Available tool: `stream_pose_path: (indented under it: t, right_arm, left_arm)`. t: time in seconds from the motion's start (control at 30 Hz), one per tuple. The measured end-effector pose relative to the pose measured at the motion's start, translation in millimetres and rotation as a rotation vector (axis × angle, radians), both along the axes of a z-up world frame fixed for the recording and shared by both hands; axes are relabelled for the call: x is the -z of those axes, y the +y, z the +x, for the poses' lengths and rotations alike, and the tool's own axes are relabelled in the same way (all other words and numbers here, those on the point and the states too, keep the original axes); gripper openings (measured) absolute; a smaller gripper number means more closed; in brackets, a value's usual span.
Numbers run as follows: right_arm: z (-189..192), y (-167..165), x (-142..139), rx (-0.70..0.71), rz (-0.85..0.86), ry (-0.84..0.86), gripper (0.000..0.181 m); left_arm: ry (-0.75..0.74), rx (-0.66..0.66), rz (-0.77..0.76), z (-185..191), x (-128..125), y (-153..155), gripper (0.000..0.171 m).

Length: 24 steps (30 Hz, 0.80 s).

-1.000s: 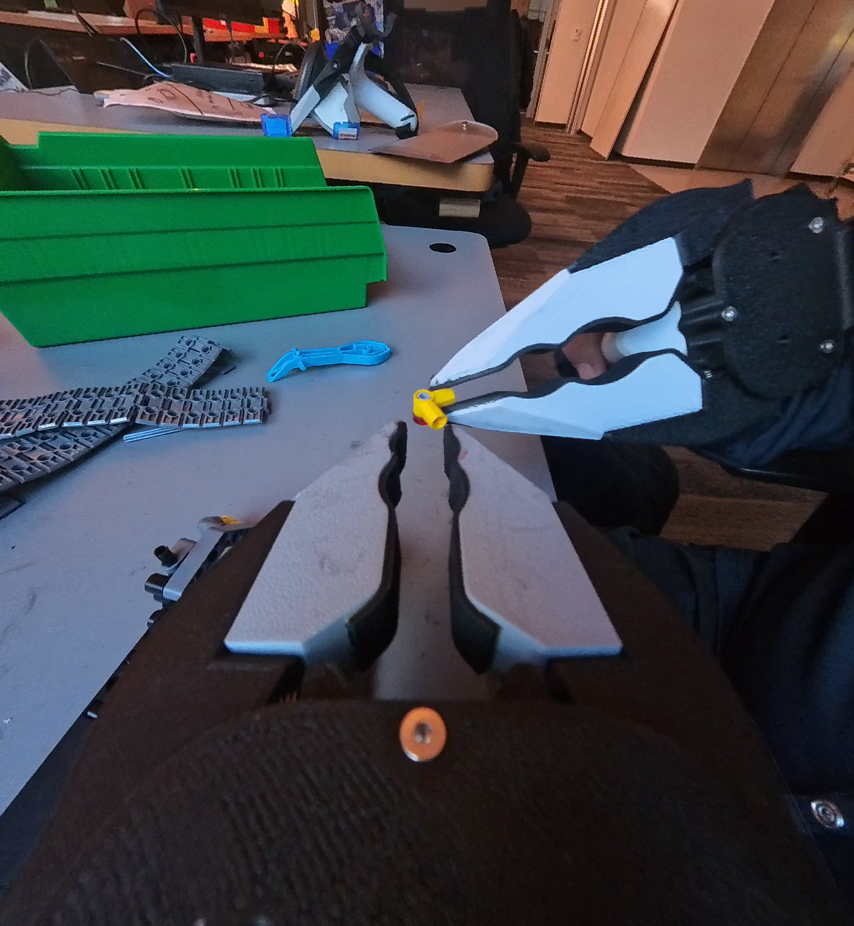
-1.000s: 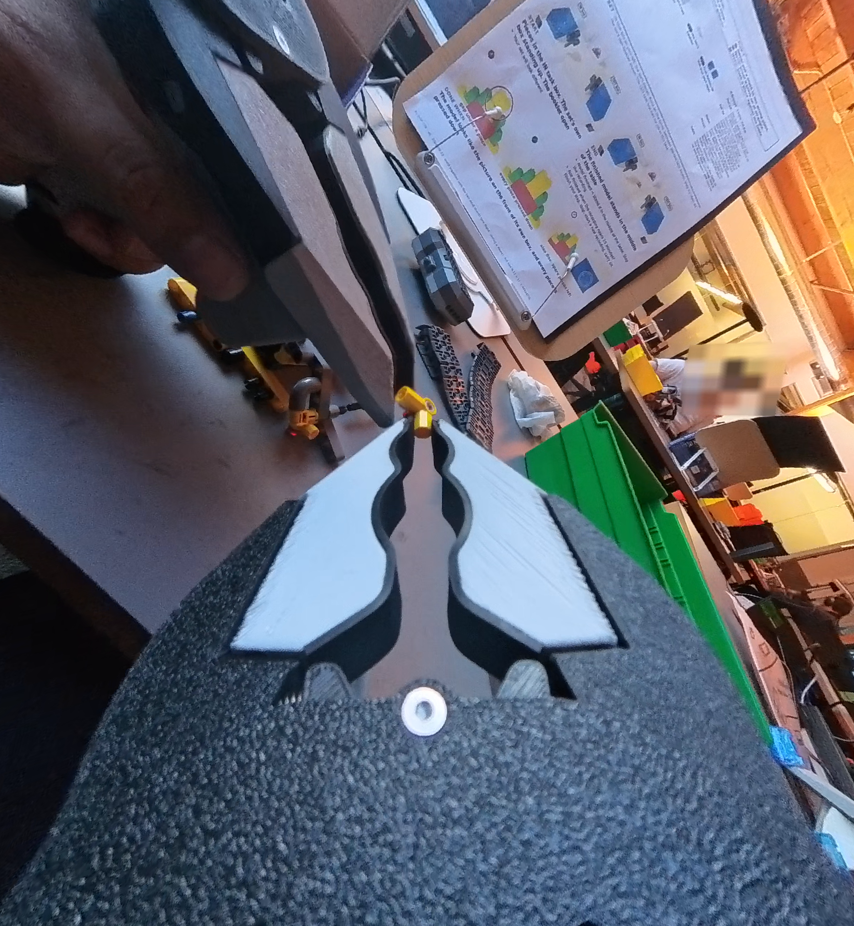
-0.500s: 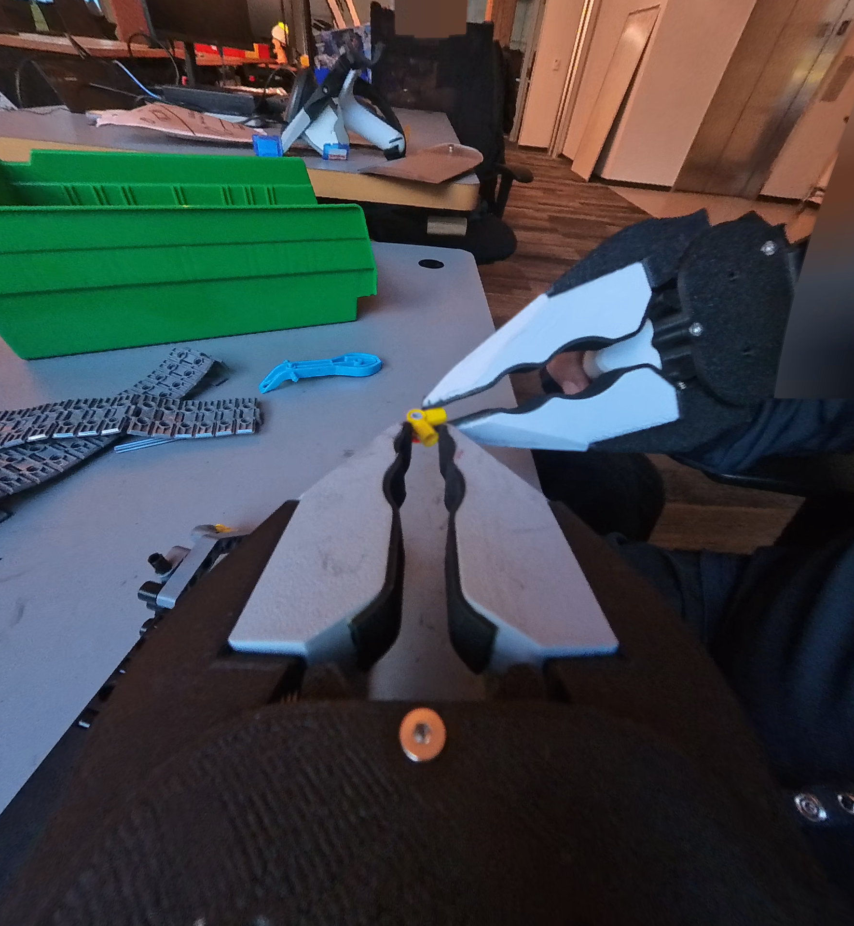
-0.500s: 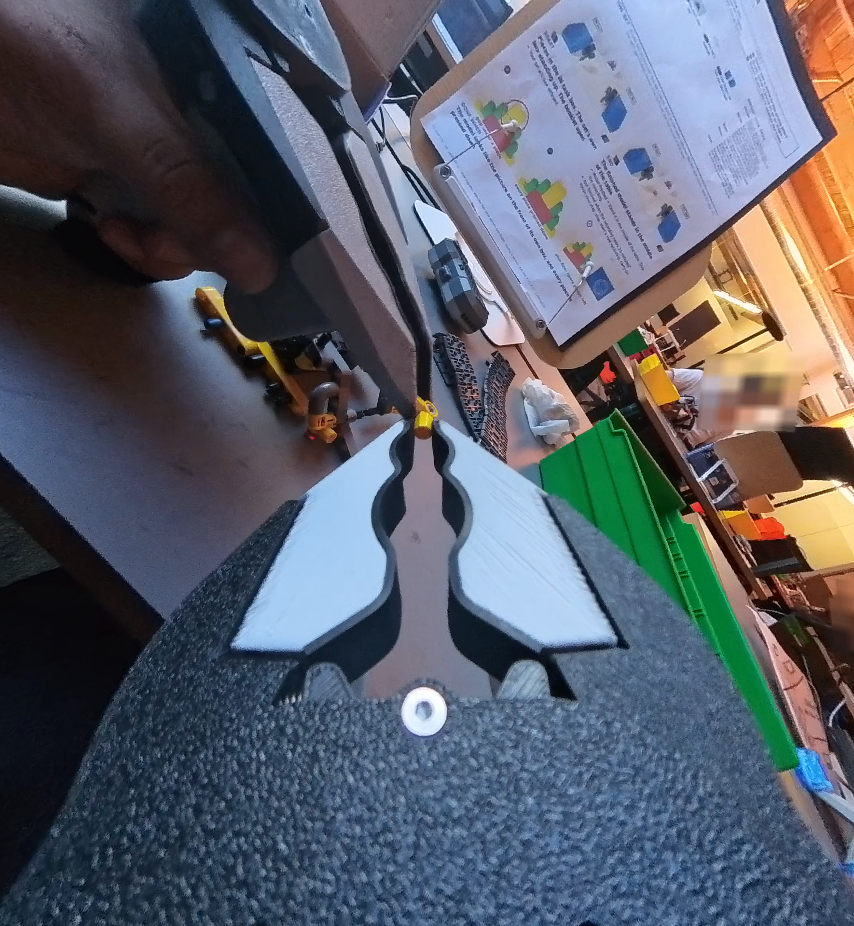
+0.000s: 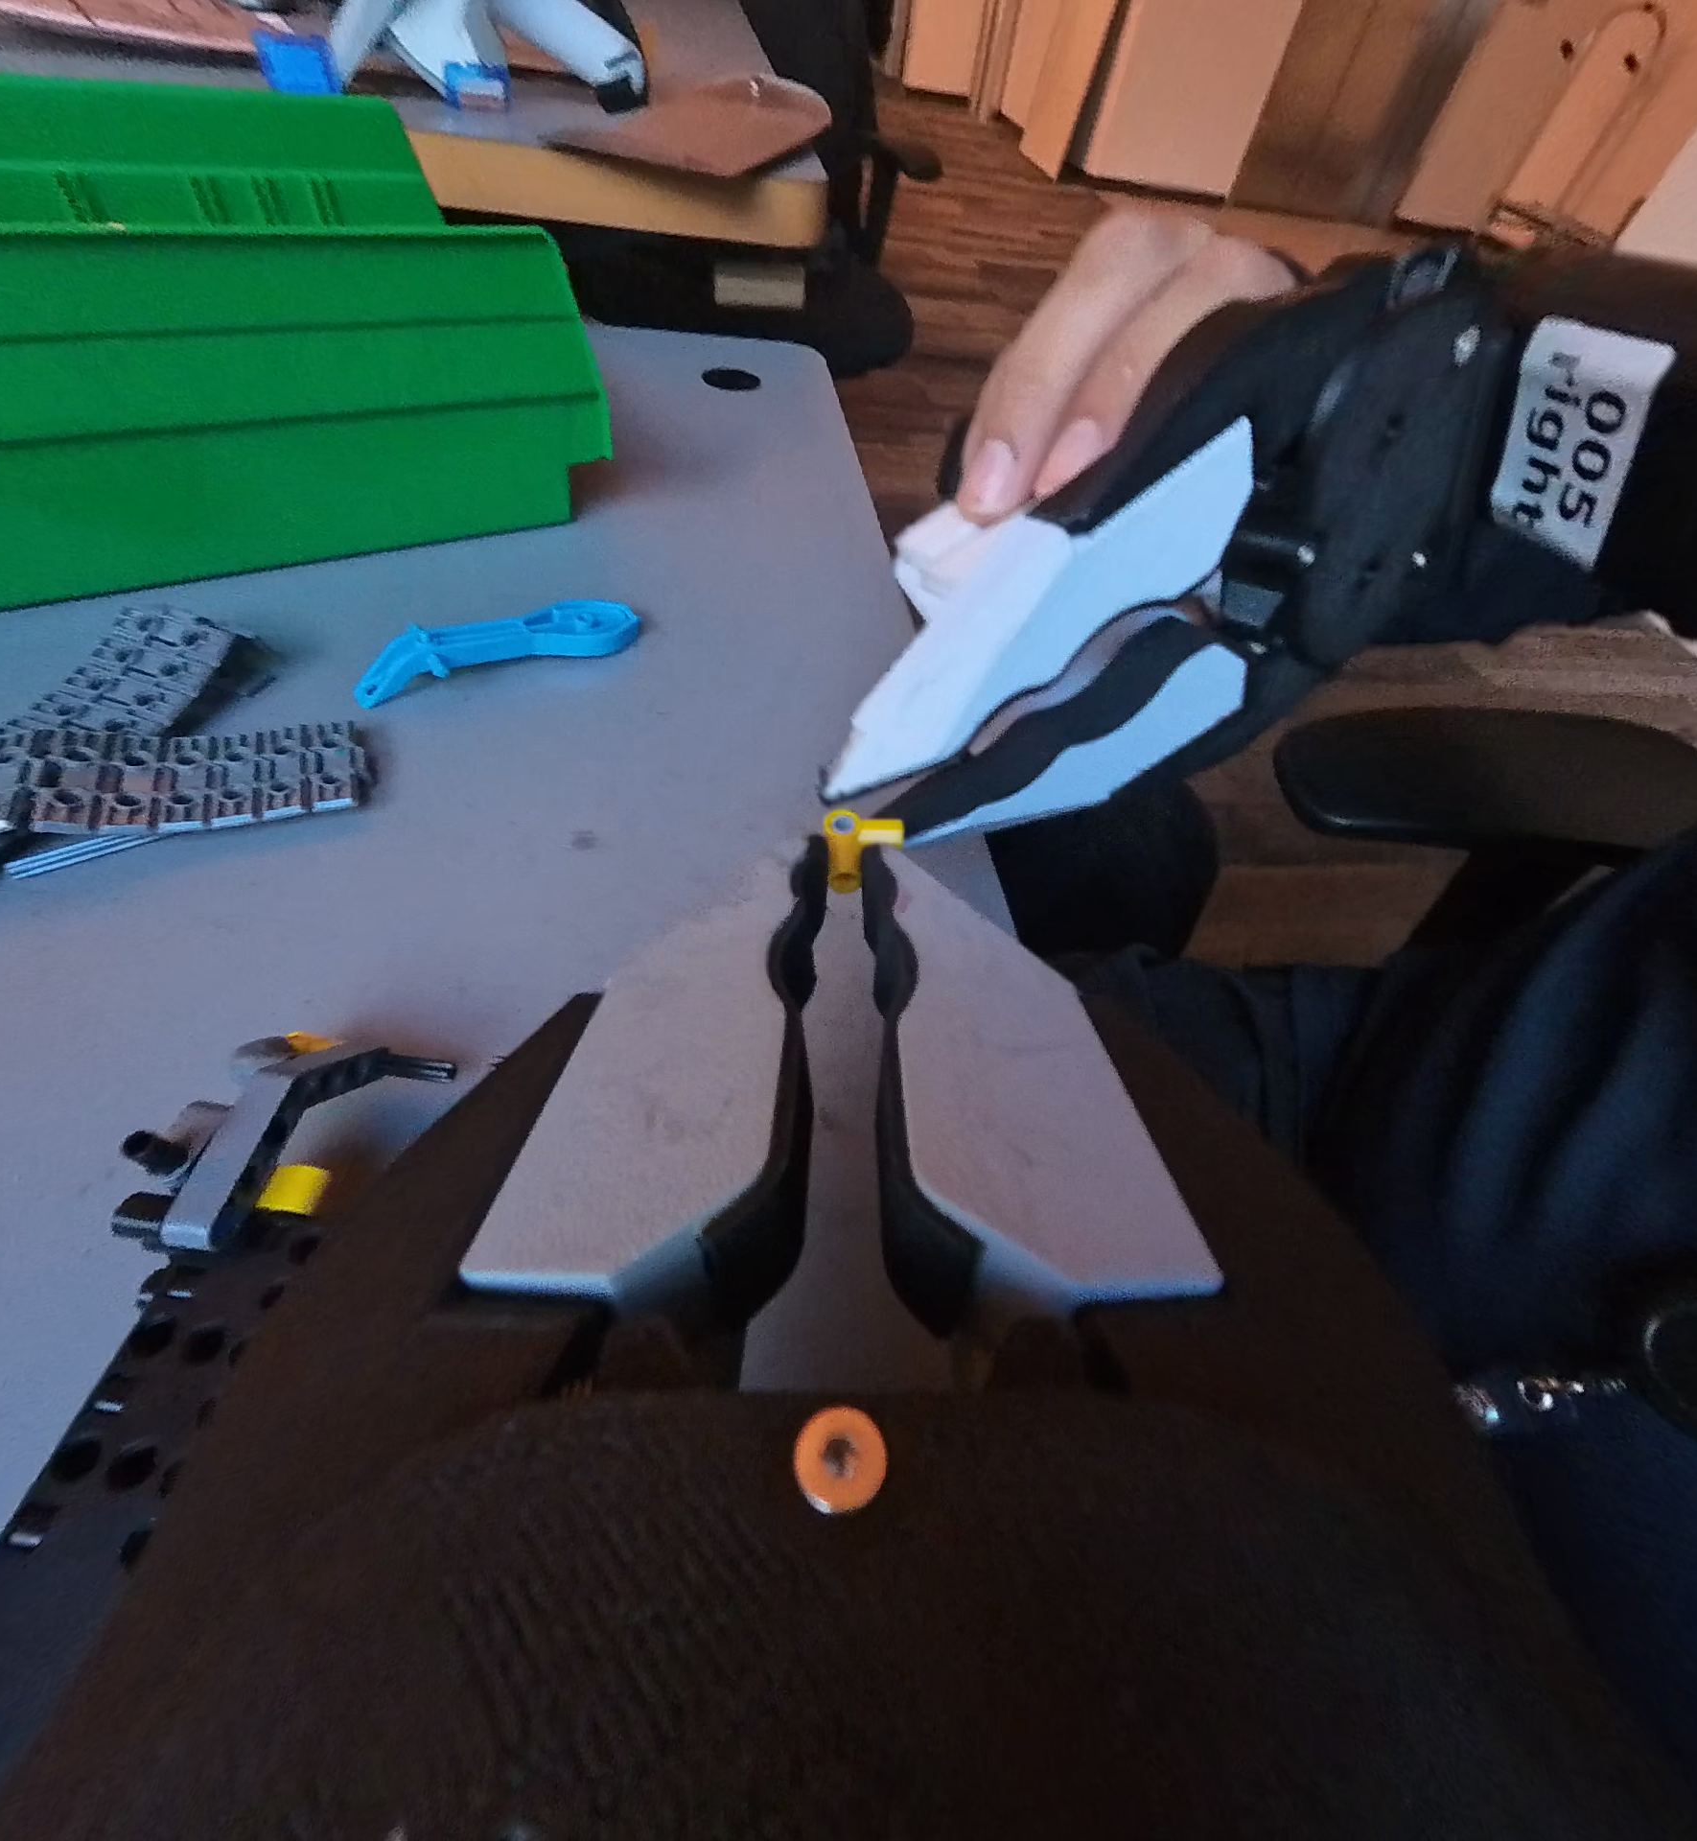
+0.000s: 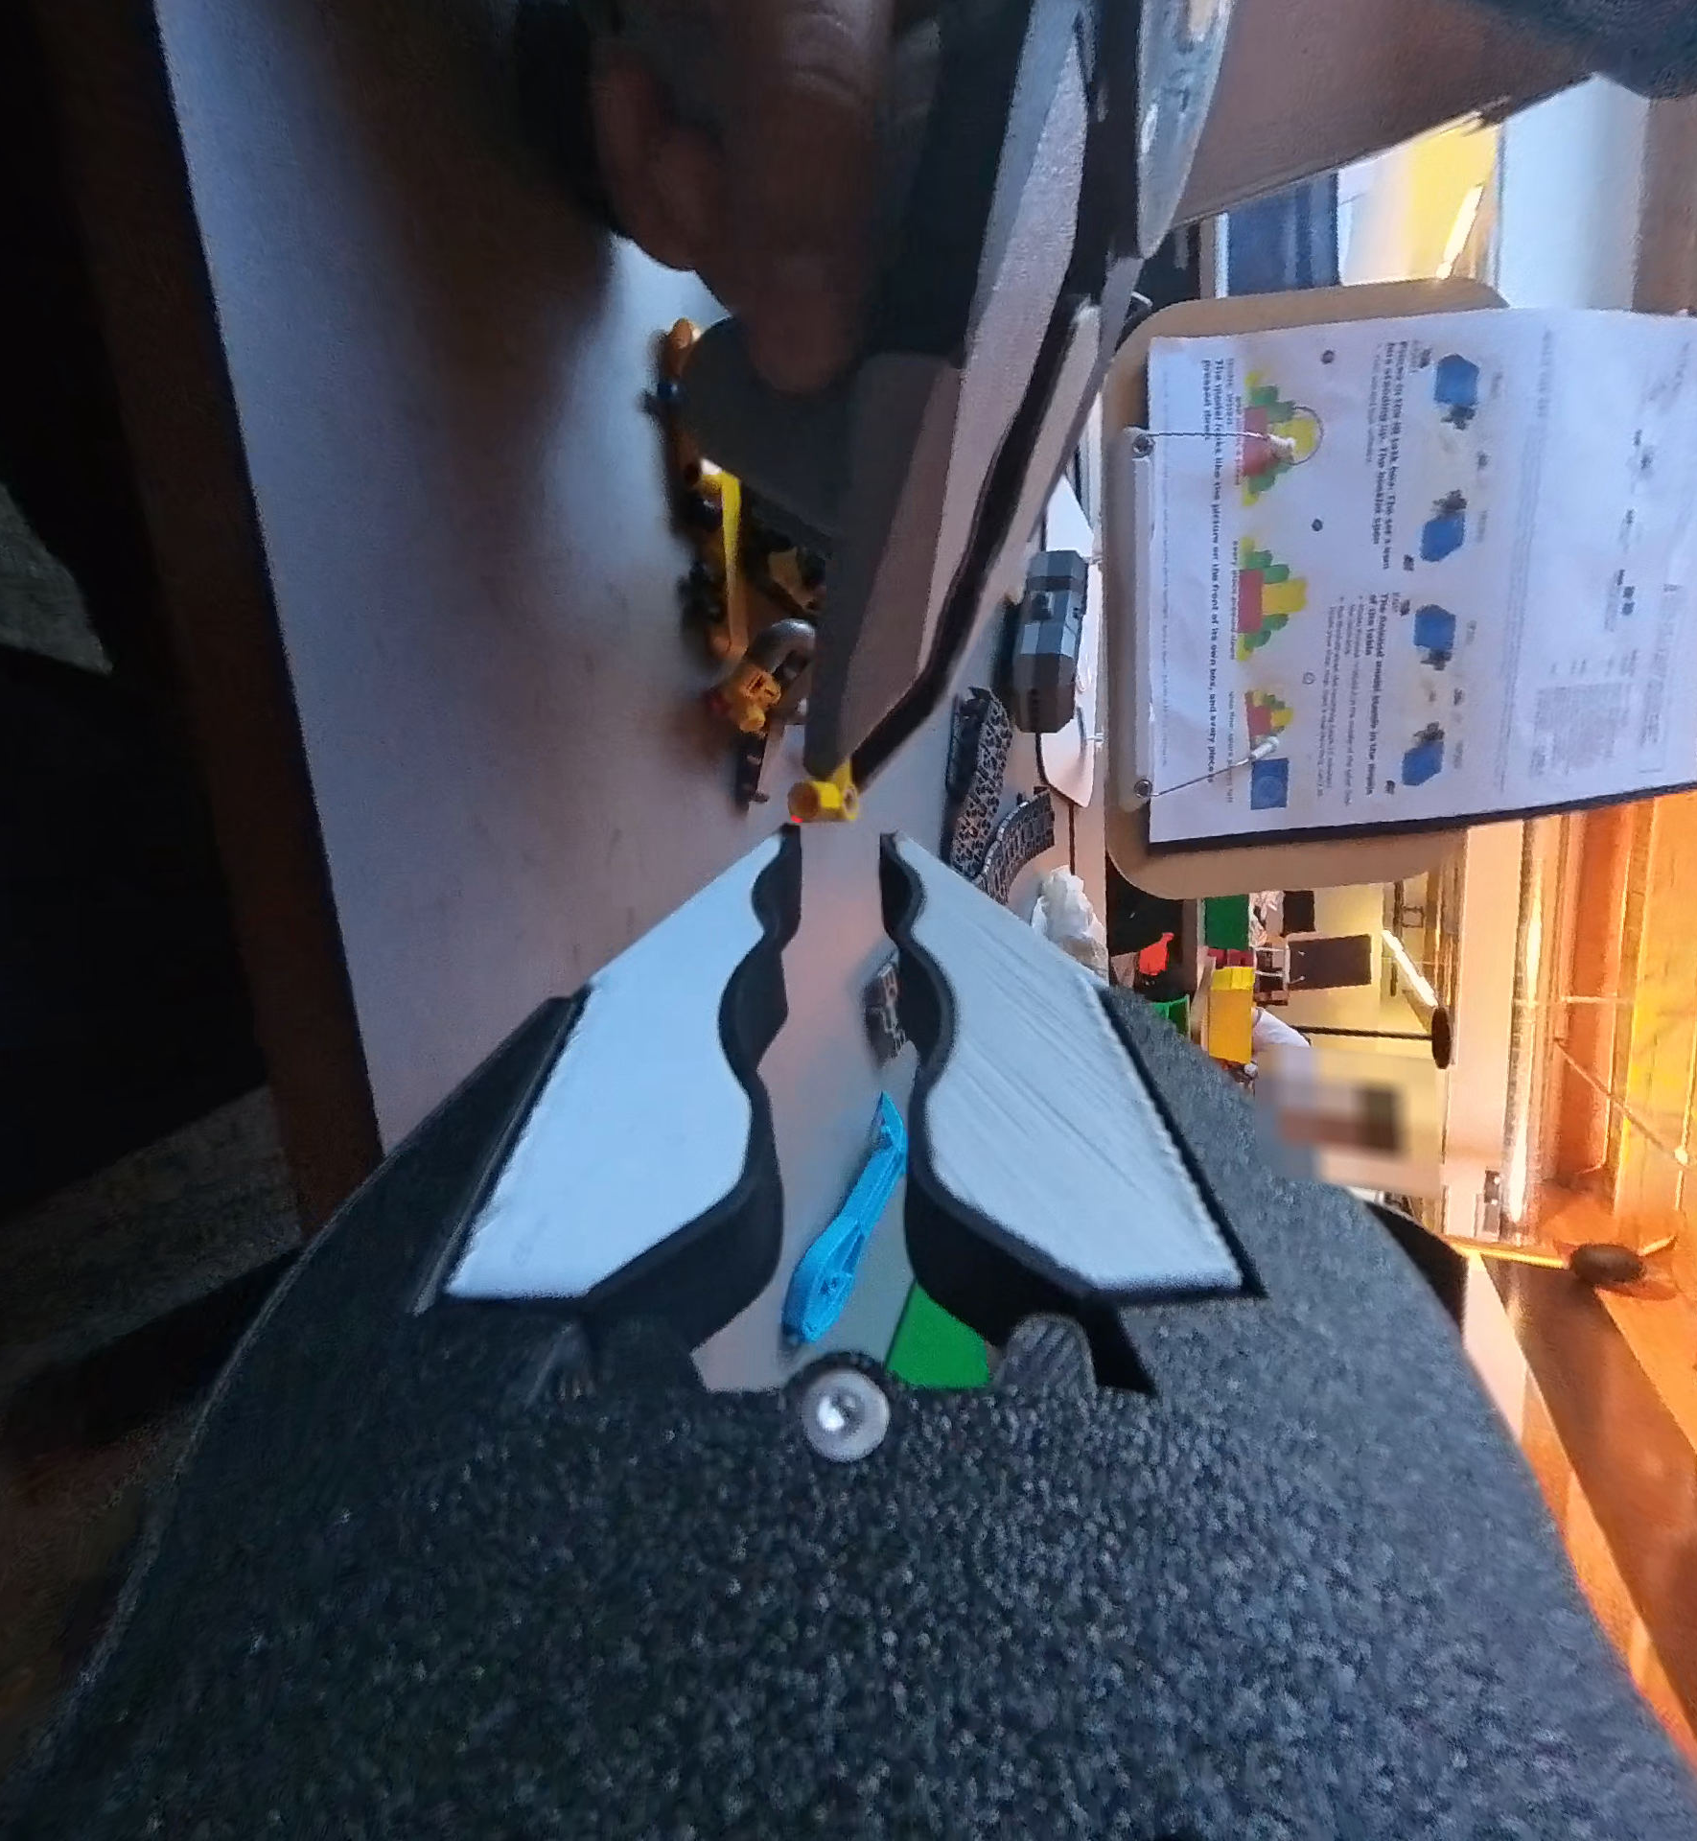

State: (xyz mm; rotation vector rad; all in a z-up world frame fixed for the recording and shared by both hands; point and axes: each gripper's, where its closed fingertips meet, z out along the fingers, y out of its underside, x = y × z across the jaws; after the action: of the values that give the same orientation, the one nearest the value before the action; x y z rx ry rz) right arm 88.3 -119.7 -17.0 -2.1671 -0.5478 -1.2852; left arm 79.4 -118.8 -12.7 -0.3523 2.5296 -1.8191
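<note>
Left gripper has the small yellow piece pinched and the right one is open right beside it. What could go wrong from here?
1. The left gripper pinches the yellow piece only at its very fingertips, so it may twist or slip out.
2. The open right gripper sits very close to the piece, so a small nudge could knock it loose.
3. The piece is held near the table edge, so if dropped it might reach the floor.

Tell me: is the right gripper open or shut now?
Open. In the right wrist view the right gripper shows a clear gap between its fingertips, with the yellow connector just beyond them, pinched by the left gripper.
</note>
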Motion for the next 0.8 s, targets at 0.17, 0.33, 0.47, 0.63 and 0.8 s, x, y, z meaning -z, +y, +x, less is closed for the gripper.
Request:
stream_pose_path:
  t: [0.17,0.33,0.47,0.63,0.8]
  right_arm:
    - [-5.5,0.3,5.0,-0.068,-0.084,-0.01,0.008]
    - [-6.7,0.0,4.0,-0.092,-0.127,-0.023,0.004]
    - [-7.7,0.1,5.8,-0.107,-0.164,-0.028,0.005]
    - [-12.2,0.9,10.3,-0.144,-0.208,-0.036,0.005]
    - [-12.9,5.8,21.5,-0.173,-0.256,-0.051,0.0]
  left_arm:
    - [0.017,0.027,0.029,-2.9,5.0,-2.3,0.004]
    - [0.026,0.031,0.029,-3.3,5.5,-2.0,0.004]
    - [0.023,0.037,0.032,-4.3,5.8,-2.3,0.004]
    - [0.018,0.046,0.049,-6.0,8.1,-3.2,0.004]
    - [0.023,0.055,0.06,-7.3,9.8,-3.8,0.004]
